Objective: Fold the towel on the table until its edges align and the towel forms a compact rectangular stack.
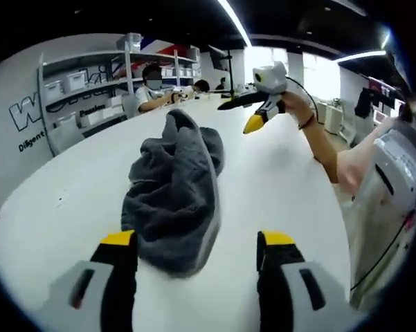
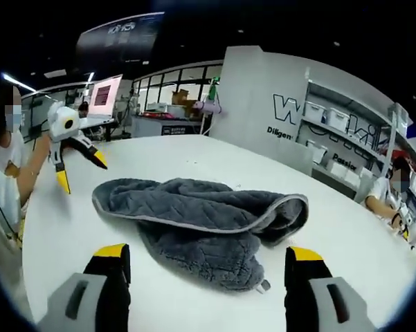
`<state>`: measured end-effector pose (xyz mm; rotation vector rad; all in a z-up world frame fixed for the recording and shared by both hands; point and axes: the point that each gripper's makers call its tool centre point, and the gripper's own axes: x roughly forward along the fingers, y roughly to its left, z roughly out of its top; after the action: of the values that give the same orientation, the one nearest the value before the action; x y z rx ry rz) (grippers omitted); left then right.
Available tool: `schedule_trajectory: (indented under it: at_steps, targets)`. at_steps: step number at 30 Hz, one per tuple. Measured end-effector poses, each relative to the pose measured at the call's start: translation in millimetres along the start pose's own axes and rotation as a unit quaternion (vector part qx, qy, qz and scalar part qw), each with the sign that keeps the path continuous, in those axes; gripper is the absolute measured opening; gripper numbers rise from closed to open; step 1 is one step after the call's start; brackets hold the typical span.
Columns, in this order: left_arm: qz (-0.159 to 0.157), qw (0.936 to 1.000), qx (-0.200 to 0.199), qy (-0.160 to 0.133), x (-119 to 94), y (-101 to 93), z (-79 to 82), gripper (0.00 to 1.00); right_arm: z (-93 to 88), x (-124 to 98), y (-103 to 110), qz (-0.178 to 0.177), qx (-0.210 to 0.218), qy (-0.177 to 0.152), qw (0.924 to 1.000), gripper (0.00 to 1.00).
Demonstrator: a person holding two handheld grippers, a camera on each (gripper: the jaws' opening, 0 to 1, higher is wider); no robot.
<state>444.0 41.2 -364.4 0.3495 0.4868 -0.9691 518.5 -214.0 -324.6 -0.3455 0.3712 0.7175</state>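
Dark grey quilted terry towel (image 1: 176,194) w/ pale trim lying crumpled in a loose heap on the white round-edged table (image 1: 69,187), roughly mid-table, not folded; edges not aligned. In the left gripper view, heap bunched up tall, near end draping down between the near table edge and the left tongs (image 1: 197,252). Left tongs: black w/ yellow tips, spread wide, nothing held, left tip just beside or over the towel's near edge, contact unclear. In the right gripper view, same towel (image 2: 201,221) spread wider, top layer doubled over w/ light piping along the fold, small tag at the near edge. Right tongs (image 2: 208,266) also wide open, empty, tips either side of the towel's near part, not touching as far as visible. Right tongs (image 1: 252,114) seen from the left gripper view held up off the table near the far right edge, by a hand (image 1: 294,104), open. Left tongs (image 2: 79,169) seen from the right gripper view raised near the left table edge, jaws apart. Bkgd: white shelving w/ storage bins (image 2: 339,135), seated people at the far table edge.
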Motion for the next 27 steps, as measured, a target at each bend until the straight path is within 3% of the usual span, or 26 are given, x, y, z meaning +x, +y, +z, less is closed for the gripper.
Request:
schedule_trajectory:
  at_steps: [5,8,10,13,19,27]
  targets:
    - [-0.021,0.9992,0.007,0.032,14,-12.3,-13.8,0.53,4.8,-3,4,0.002,-0.001,-0.01,0.9999,0.95]
    - [-0.01,0.9982,0.008,0.06,21,-6.1,-25.4,0.5,7.0,-5,6,0.006,-0.003,-0.015,0.9999,0.94]
    - [-0.001,0.9975,0.006,0.07,24,-1.3,-30.2,0.41,7.8,-6,6,0.005,-0.002,-0.018,0.9998,0.94]
    - [0.014,0.9979,-0.006,0.063,25,9.6,-29.4,0.37,7.4,-7,5,0.002,-0.004,-0.017,0.9998,0.93]
    - [0.048,0.9957,-0.012,0.078,28,27.2,-38.5,0.25,7.3,-8,3,-0.001,-0.003,-0.018,0.9998,0.92]
    - [0.049,0.9968,-0.04,0.05,28,29.8,-29.5,0.08,7.0,-9,3,-0.002,-0.006,-0.019,0.9998,0.91]
